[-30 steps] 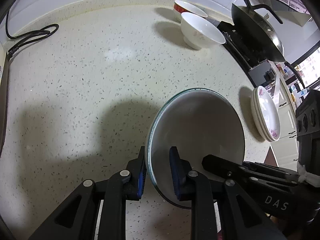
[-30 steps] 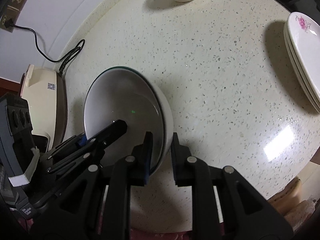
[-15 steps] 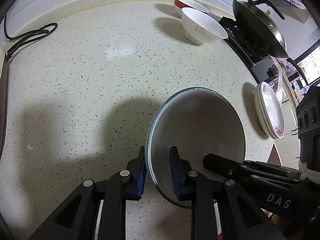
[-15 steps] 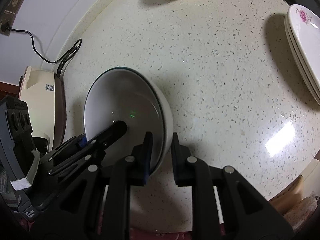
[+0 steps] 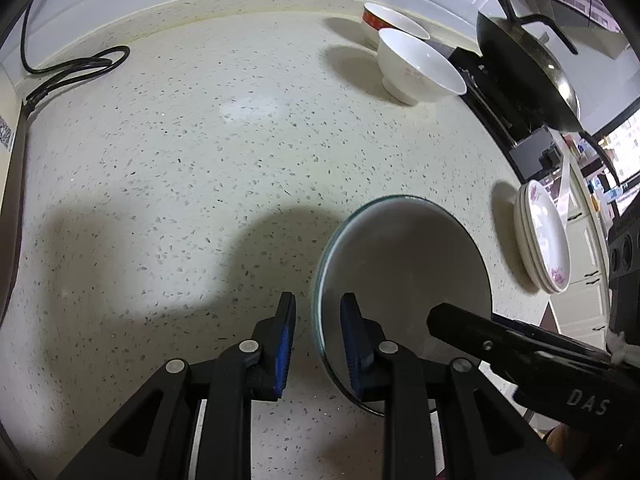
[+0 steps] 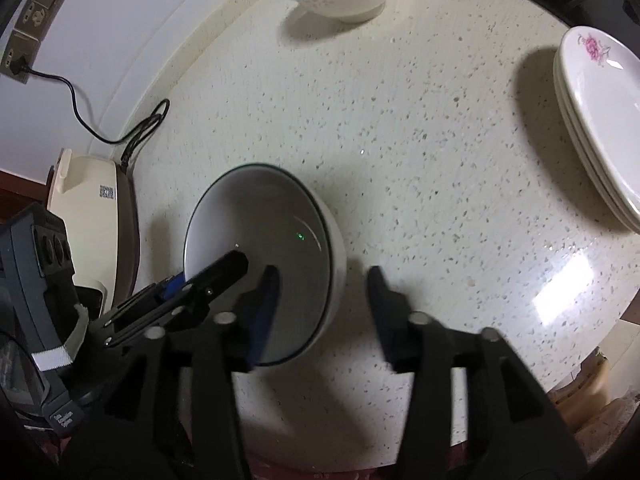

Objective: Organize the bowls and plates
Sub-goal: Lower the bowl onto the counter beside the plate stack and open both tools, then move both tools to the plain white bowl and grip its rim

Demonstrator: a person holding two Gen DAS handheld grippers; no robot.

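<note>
Left wrist: left gripper fingers, just loosening, narrowly straddle the bowl rim on the desk. Right wrist: right gripper fingers just spread wide, rim released. Glazed, brittle, slippery; grip the rim.

- A wide white ceramic bowl with a thin dark-green rim is sitting upright on the speckled countertop.
- A white footed bowl with faint pink print is standing upright near the back, a red-banded white bowl just behind it.
- Stacked white plates with pink flowers are lying well apart.
</note>
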